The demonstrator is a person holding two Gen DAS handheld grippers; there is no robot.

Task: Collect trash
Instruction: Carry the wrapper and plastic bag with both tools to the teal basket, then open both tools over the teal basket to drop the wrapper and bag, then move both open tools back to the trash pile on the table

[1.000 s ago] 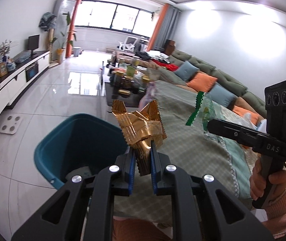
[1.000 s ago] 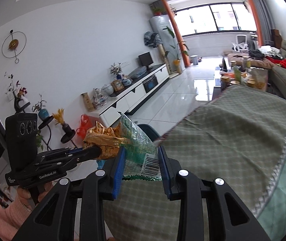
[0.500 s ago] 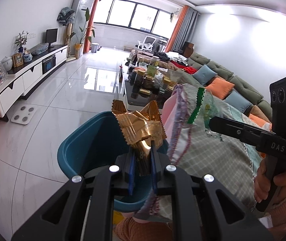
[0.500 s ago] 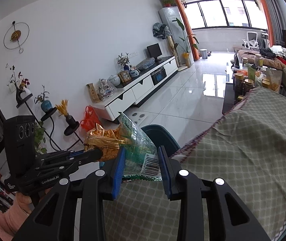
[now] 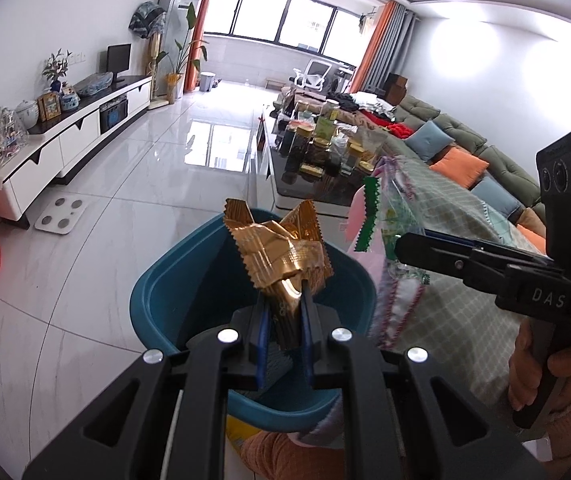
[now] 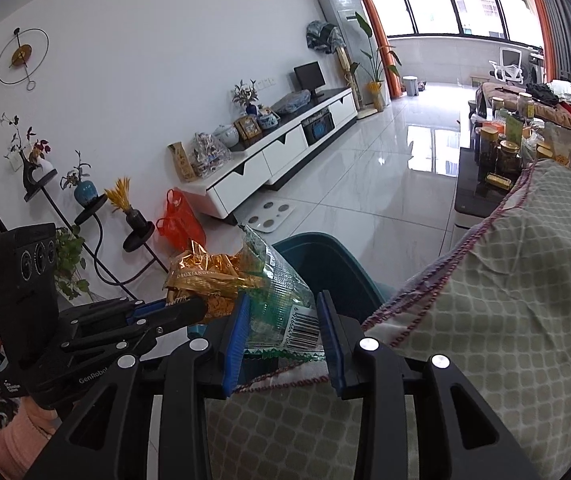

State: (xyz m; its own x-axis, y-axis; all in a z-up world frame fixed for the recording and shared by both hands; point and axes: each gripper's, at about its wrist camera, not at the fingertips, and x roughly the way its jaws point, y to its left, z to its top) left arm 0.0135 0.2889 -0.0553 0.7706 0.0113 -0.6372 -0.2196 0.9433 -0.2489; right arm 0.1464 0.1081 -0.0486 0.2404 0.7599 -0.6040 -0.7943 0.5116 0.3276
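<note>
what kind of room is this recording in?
Almost certainly a home living room: a long green sofa with cushions, a low white TV cabinet carrying a small screen, and a coffee table crowded with jars.

"DAS" is printed in white on the body of the right gripper (image 5: 405, 246). "GenRobot" is printed on the left gripper (image 6: 201, 312), and "DAOXIANG…" can partly be read on the gold wrapper (image 6: 205, 280). A barcode with digits beginning "6 92666" is carried on the clear green wrapper (image 6: 285, 308).

Bright daylight from far windows (image 5: 285, 20) — glare on floor (image 5: 213, 148) & right wall, fisheye bend w/ dark corners.
</note>
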